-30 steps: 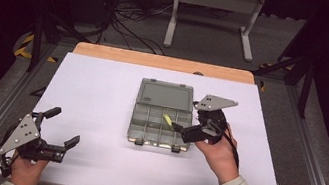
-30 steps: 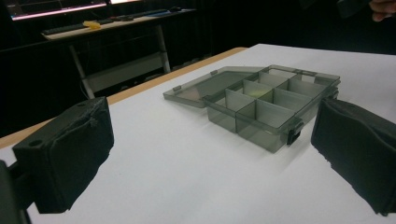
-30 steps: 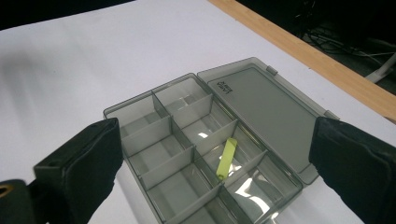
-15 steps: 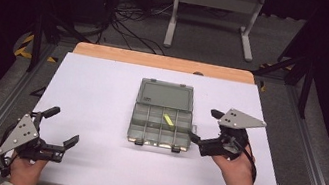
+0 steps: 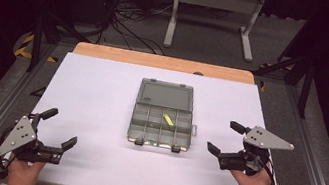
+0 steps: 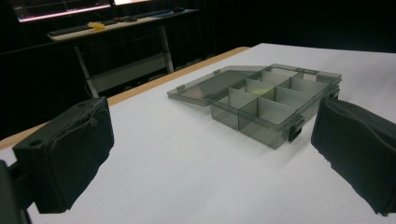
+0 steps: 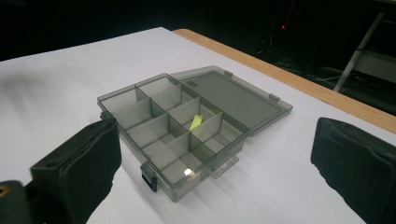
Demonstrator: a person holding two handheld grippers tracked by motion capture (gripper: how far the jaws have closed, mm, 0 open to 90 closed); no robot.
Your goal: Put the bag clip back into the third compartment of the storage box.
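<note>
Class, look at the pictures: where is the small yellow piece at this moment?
The yellow piece lies inside the open organiser box mid-table in the high view, in a back-row compartment right of centre, nearer the right gripper.

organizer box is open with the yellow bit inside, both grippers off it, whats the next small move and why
Probably bring the right gripper back toward the lid to fold it shut. The organizer box lies open, the yellow piece sits in a compartment, and both the right and left gripper are open and empty.

Compartment box mid-table, lid behind, small piece in a compartment
</note>
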